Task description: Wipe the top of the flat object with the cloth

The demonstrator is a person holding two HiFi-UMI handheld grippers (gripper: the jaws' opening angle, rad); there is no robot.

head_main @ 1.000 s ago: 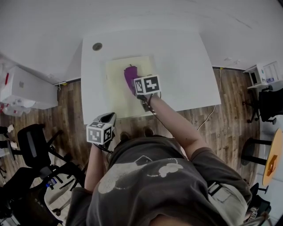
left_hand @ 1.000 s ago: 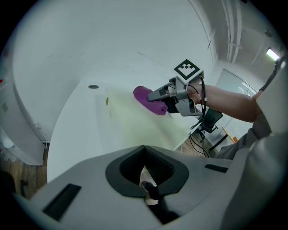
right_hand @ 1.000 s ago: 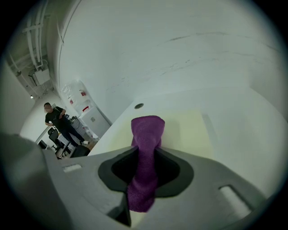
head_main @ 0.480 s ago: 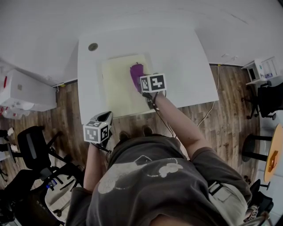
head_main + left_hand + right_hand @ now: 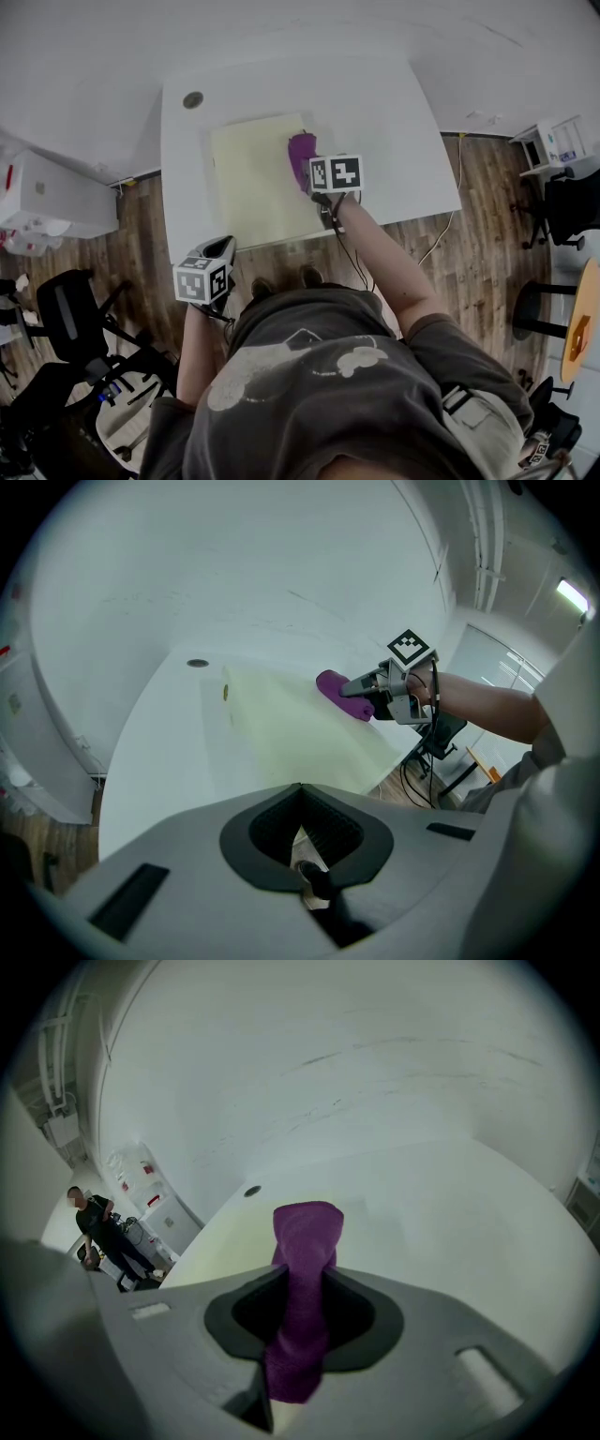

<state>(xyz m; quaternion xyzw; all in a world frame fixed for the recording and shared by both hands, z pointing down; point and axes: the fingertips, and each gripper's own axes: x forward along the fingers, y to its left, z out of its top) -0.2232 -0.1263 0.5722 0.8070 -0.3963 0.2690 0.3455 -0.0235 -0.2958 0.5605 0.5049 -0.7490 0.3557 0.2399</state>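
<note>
Cloth [image 5: 300,153] in right gripper [image 5: 298,1330] sits, seemingly, at flat object's [image 5: 248,187] edge.

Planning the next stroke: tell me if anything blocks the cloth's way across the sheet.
Nothing visible does. The right claw holds the cloth at the right edge of the yellow sheet; nothing else lies on it.

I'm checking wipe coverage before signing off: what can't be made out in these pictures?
1. Head view: the marker cube on the right gripper hides the near end of the purple cloth.
2. Right gripper view: the cloth itself and the gripper body hide where it touches the yellow mat.
3. Left gripper view: a small mark on the mat is too small to identify.
</note>
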